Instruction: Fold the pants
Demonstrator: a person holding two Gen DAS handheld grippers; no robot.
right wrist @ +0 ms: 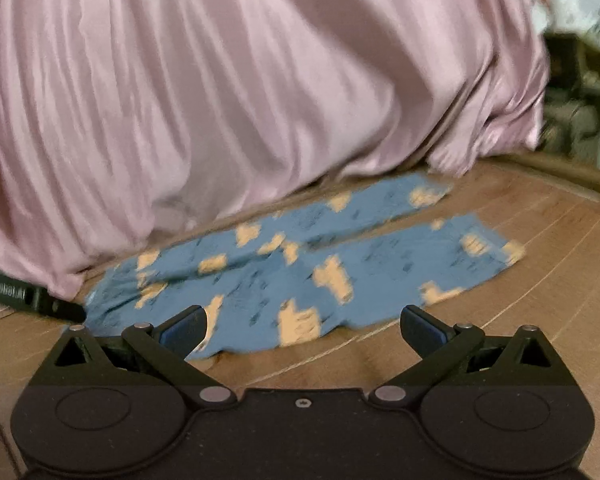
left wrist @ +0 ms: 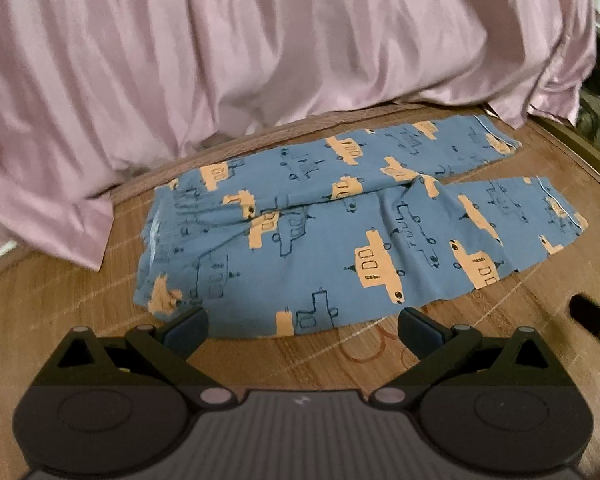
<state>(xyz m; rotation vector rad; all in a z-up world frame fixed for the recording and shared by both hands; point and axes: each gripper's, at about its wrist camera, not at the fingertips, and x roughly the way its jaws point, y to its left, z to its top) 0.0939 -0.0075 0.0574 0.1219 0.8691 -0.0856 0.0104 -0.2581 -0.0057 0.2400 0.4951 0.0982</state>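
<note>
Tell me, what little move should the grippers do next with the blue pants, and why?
Probably lower both open grippers onto the near leg's edge and pinch it. The pants lie flat and unfolded on the mat, legs side by side. The left gripper and the right gripper hold nothing.

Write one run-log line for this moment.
pants: flat, unfolded on mat | left gripper: open, empty | right gripper: open, empty | fold: not begun

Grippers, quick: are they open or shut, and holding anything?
Left gripper: open, holding nothing, just short of the pants.
Right gripper: open, holding nothing.
</note>
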